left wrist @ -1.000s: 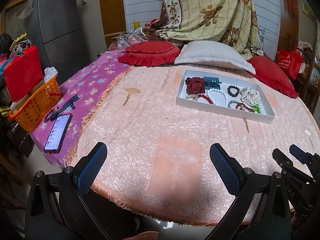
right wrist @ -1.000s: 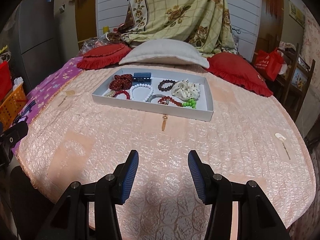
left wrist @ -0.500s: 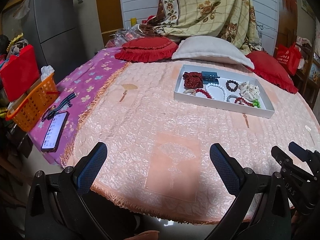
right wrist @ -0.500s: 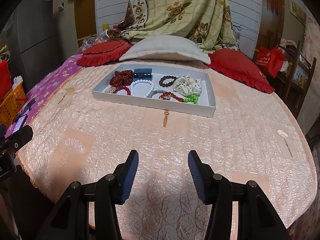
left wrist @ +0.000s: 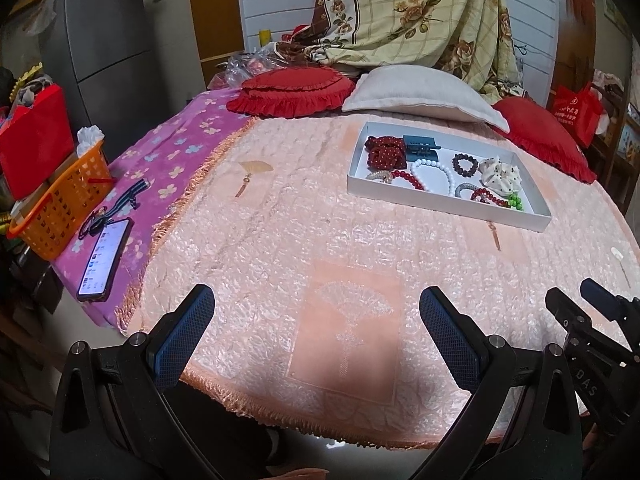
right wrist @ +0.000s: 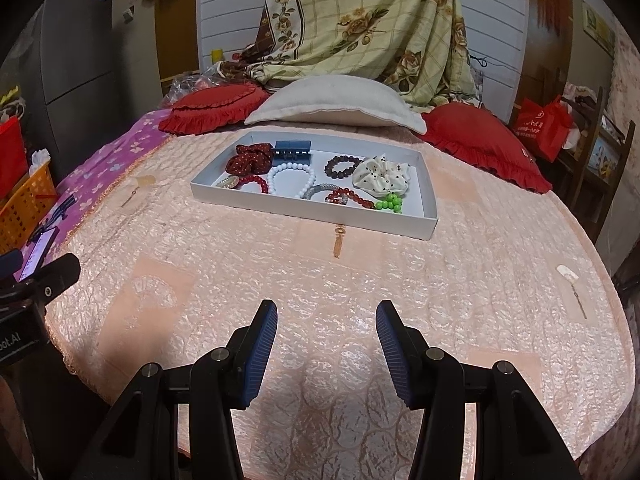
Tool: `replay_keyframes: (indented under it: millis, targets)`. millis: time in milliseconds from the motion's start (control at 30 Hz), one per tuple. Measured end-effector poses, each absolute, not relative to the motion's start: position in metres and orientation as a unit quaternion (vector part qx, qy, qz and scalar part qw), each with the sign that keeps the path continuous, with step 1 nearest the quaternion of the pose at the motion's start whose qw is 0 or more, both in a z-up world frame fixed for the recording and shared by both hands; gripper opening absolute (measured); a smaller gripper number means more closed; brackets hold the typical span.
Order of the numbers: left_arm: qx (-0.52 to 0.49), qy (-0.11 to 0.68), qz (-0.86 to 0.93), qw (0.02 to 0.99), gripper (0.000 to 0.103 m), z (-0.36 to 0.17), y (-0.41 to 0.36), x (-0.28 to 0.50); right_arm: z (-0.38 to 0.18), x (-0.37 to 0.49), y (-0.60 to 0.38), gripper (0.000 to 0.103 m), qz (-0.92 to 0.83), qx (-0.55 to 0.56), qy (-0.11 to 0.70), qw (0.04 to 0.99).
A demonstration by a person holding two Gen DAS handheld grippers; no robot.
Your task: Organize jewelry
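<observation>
one wide bed (right wrist: 460, 264) fills both views, spread with a pale peach quilted cover, and a purple flowered blanket (left wrist: 172, 168) shows along its left side. at the head lie a grey-white pillow (right wrist: 336, 104) between two red frilled cushions (right wrist: 216, 110), with a yellow flowered cloth (right wrist: 360, 28) draped behind them.

a shallow white tray (right wrist: 288, 209) sits on the cover in front of the pillow, well apart from both grippers. it holds the jewelry: a dark red dotted scrunchie (right wrist: 250, 158) at the far left, a blue hair claw (right wrist: 292, 148) just beside it, a cream dotted scrunchie (right wrist: 382, 176) toward the right, a white bead bracelet (right wrist: 290, 178) in the middle, a dark brown bead bracelet (right wrist: 340, 166) behind it, red bead bracelets (right wrist: 256, 181) along the near wall, and a green bead bracelet (right wrist: 390, 203) at the near right.

the left gripper (left wrist: 316, 320) hangs over the near edge of the bed with its blue pads spread wide and nothing between them. the right gripper (right wrist: 326, 338) hangs over the cover, pads parted less widely, also with nothing between them.

off the bed's left side stands an orange basket (left wrist: 60, 208), and a lit phone (left wrist: 105, 256) lies on the purple blanket near it.
</observation>
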State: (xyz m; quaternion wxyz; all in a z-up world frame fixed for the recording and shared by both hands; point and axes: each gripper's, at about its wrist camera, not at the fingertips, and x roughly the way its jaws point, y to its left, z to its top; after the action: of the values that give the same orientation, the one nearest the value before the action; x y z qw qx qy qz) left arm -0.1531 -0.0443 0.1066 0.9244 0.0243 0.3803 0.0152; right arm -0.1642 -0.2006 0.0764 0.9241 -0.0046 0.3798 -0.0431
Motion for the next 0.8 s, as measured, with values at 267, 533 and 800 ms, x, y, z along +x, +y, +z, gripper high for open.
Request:
replay_keyframes:
  millis: [267,533,800]
  targets:
    - [0.023,0.383,0.014,0.923,0.103,0.1049,-0.0441,-0.1517,0.0766,-0.1639,-0.1979,0.049,-0.035,0.0,0.383,0.923]
    - [0.025,0.385,0.014,0.922,0.103,0.102,-0.0444,-0.1507,0.0795,-0.1661,-0.1968,0.049,-0.038,0.002,0.374,0.926]
    - [0.03,0.387,0.011,0.922,0.103,0.0968,-0.0451,-0.1505,0.0783,-0.1658,-0.1971,0.049,-0.036,0.004,0.374,0.927]
